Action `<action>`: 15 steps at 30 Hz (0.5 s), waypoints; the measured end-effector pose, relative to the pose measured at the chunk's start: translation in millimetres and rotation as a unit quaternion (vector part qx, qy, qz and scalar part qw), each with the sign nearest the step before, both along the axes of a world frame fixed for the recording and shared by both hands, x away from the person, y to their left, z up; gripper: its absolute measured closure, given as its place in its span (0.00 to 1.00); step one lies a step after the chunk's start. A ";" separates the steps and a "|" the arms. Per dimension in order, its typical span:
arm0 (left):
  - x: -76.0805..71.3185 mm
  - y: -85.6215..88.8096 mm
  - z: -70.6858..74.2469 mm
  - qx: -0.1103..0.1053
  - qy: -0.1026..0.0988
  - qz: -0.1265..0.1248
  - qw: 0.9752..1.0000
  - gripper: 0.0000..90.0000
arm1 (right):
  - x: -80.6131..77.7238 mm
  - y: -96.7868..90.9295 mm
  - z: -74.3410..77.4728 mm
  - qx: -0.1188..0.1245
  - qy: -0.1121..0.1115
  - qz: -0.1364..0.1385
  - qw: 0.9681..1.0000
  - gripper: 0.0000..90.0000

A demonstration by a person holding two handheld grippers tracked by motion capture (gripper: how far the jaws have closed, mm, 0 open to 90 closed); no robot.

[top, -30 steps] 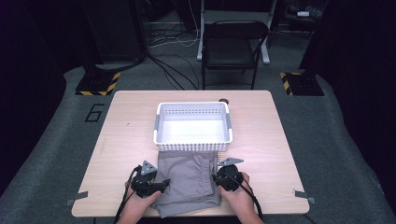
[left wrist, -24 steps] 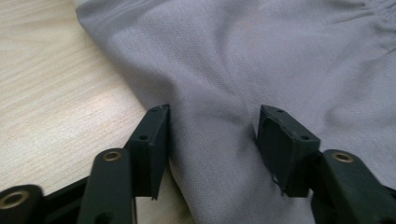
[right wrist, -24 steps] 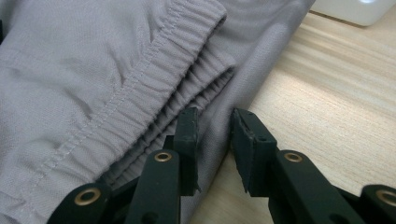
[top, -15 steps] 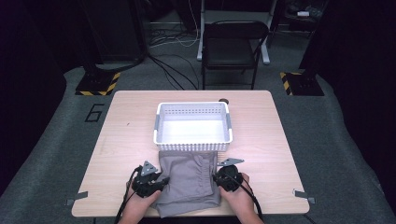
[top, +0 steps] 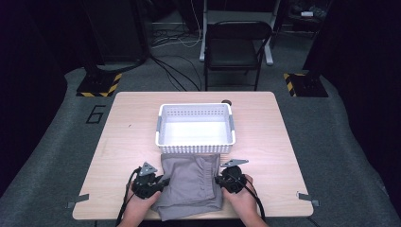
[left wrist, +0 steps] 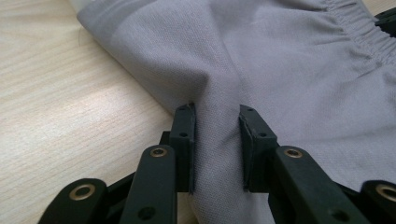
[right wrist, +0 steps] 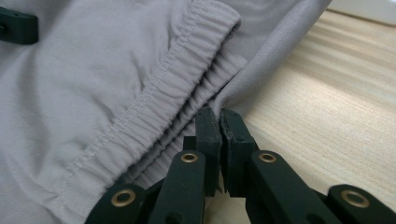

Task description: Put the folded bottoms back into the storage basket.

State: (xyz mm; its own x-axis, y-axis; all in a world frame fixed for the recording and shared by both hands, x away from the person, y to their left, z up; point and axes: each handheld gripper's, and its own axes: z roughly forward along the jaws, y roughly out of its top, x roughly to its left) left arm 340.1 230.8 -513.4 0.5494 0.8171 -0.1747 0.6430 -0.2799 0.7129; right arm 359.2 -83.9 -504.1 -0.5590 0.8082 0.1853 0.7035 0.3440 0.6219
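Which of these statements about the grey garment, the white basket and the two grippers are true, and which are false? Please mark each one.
1. The grey garment lies inside the white basket. False: it lies on the table, on the person's side of the basket.
2. The right gripper is closed on the garment's edge beside the elastic waistband. True.
3. The left gripper has a fold of the grey cloth between its jaws. True.
4. The basket is full of clothes. False: nothing is seen in it.
5. A dark chair stands beyond the table. True.
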 end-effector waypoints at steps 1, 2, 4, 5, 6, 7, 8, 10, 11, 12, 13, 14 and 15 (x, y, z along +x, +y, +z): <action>-1.0 -1.2 1.1 -0.005 -0.003 0.008 1.000 0.80 | -0.4 -0.1 1.5 0.003 -0.006 0.000 1.000 0.97; -1.0 -0.1 2.6 -0.002 -0.003 0.001 1.000 0.81 | -1.1 -0.6 2.8 0.005 -0.008 0.002 1.000 0.97; -2.4 -0.5 5.4 -0.006 -0.008 0.005 1.000 0.84 | -2.9 -0.6 6.1 0.014 -0.008 0.001 1.000 0.97; -3.2 0.4 7.3 -0.006 -0.010 0.003 1.000 0.85 | -3.1 -1.7 7.1 0.012 -0.012 0.005 1.000 0.97; -3.8 0.6 8.5 -0.010 -0.007 0.004 1.000 0.85 | -4.3 -1.8 8.6 0.017 -0.010 0.003 1.000 0.97; -4.5 0.9 10.1 -0.014 -0.006 0.004 1.000 0.86 | -4.7 -2.6 9.4 0.018 -0.011 0.006 1.000 0.97; -4.8 0.9 10.9 -0.014 -0.007 0.004 1.000 0.86 | -5.4 -3.0 10.5 0.019 -0.011 0.007 1.000 0.97; -5.3 1.4 13.9 -0.017 -0.005 0.005 1.000 0.87 | -6.4 -2.8 12.2 0.023 -0.012 0.007 1.000 0.97; -5.6 1.6 15.2 -0.018 -0.009 0.006 1.000 0.87 | -7.8 -3.0 13.8 0.025 -0.007 0.007 1.000 0.97; -5.7 2.0 16.8 -0.021 -0.005 0.004 1.000 0.87 | -7.6 -3.1 14.6 0.027 -0.012 0.009 1.000 0.97; -6.5 2.5 18.7 -0.024 -0.006 0.004 1.000 0.87 | -7.7 -3.6 15.4 0.027 -0.014 0.012 0.999 0.97; -6.7 2.3 19.1 -0.025 -0.008 0.005 1.000 0.87 | -8.5 -3.3 16.8 0.033 -0.013 0.008 0.999 0.97; -7.0 2.7 20.3 -0.025 -0.008 0.002 1.000 0.88 | -8.5 -3.9 17.3 0.033 -0.014 0.010 0.999 0.97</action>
